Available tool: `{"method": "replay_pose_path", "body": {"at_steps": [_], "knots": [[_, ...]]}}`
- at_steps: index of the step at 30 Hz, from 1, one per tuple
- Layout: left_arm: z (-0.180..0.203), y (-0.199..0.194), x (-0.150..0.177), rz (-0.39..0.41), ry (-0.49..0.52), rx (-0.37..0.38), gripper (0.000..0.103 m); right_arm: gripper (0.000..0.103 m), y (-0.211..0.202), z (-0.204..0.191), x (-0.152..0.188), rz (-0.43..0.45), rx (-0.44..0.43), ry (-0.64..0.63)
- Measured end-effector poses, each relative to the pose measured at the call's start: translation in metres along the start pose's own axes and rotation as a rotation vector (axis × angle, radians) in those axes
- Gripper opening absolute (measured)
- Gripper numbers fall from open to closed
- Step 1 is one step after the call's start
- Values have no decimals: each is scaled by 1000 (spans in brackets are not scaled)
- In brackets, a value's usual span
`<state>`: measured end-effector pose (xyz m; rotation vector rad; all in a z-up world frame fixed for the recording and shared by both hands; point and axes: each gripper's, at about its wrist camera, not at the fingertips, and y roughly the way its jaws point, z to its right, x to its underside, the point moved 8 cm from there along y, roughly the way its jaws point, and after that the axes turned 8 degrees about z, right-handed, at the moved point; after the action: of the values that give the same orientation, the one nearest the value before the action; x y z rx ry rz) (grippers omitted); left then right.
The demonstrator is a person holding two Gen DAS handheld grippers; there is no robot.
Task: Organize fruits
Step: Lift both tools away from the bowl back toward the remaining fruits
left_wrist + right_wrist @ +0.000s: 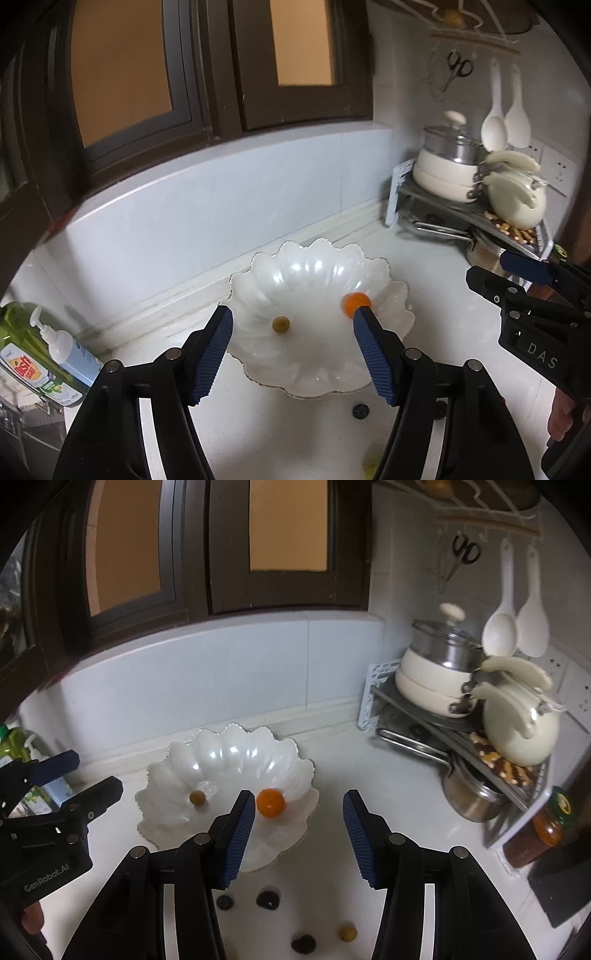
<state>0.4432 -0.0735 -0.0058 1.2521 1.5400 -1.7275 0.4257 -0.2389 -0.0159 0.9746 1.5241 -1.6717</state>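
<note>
Blue-padded left gripper [291,325] and right gripper [298,808] agape, empty, above bowl [221,753].

Bowl [229,760]: pearly white, high gloss, fluted, looks like glazed ceramic or glass. Orange fruit [270,802]: smooth, shiny skin. Desk [388,786]: white, smooth, semi-gloss. Left gripper [291,354] and right gripper [298,836]: matt black plastic bodies, ribbed blue rubbery pads. Pot [439,653]: polished metal. Window frame [195,554]: dark wood-look, satin.
</note>
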Motion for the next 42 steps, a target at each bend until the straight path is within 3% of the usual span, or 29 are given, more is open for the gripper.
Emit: {"method": "replay_pose_path", "body": {"at_steps": [10, 21, 42], "knots": [[17, -43, 9, 60, 22, 47, 68, 51, -55, 13, 10, 80, 36, 18], [29, -69, 31, 72, 31, 106, 68, 51, -102, 18, 32, 144, 75, 25], [62, -82, 77, 63, 115, 188, 68, 51, -123, 39, 103, 82, 137, 109]]}}
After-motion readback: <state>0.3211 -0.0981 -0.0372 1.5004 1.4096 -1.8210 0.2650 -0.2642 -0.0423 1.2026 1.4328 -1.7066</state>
